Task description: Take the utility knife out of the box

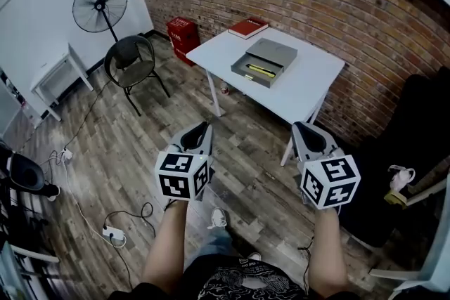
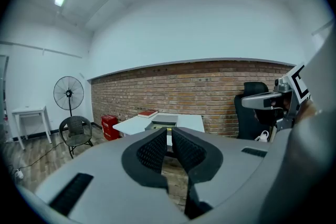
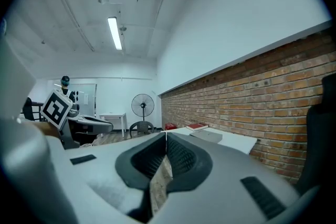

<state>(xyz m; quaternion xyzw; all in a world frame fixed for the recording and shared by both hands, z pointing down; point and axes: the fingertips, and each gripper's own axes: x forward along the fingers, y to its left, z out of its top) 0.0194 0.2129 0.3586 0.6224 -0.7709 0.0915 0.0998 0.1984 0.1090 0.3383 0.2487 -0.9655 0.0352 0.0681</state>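
**Both grippers closed and empty, well short of the knife**

The left gripper (image 1: 203,127) and the right gripper (image 1: 303,128) are held out side by side above the wooden floor. Each has its jaws together on nothing: in each gripper view the ribbed pads meet and grip no object.

The utility knife (image 1: 260,71), a slim yellow-and-dark bar, lies lengthwise in the open front part of the grey box (image 1: 273,51). The box sits on the white table (image 1: 313,84) against the brick wall, near a red book (image 1: 247,27). The knife is well apart from both grippers, ahead of them and roughly between their two lines of aim.

The knife is probably light and rigid, with a smooth casing that could slide under the pads. The safest hold is likely across the narrow width at mid-body, clear of the blade end, though which end that is cannot be told from here. The knife lies low in the box, so the jaws would probably need to open and descend from above.
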